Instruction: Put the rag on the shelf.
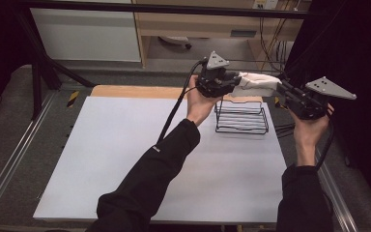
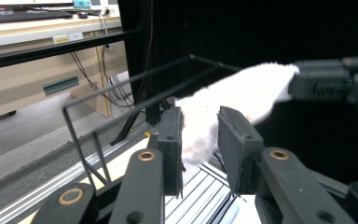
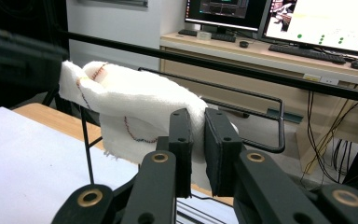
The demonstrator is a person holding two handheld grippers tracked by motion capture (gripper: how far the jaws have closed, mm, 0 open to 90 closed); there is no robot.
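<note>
We saw a white-topped table [image 1: 125,159] with a bare wooden strip along its far edge, grey carpet and metal rails around it. Near the far right corner stood a black wire basket [image 1: 241,117], thin rods bent into a low open rack. Behind the table ran a black bar, then a pale wooden desk with cables hanging below; from the right claw's view that desk carried monitors [image 3: 317,18] and keyboards. Black curtain closed off the right side.

A white cloth [image 1: 258,83], soft and nubbly like towelling, with a thin line of coloured stitching along its hem, hung in the air above the basket, stretched between the two claws and touching nothing below.

The left claw [image 1: 235,82] was raised over the basket's left end, its hand [image 1: 200,104] cupped under it, palm up, black sleeve reaching diagonally across the table, cable trailing down. In its own view the cloth's end [image 2: 200,126] lay between its two flat black pads [image 2: 170,140]; the left pad touched the cloth, the right seemed to stand slightly off, so it looked loosened rather than clamped, though the angle left us unsure.

The right claw [image 1: 284,87] was held to the right of the basket, beyond the table's right edge, hand [image 1: 311,128] beneath it, forearm upright. Its pads [image 3: 182,140] were closed tight on the cloth's other end [image 3: 135,107].
</note>
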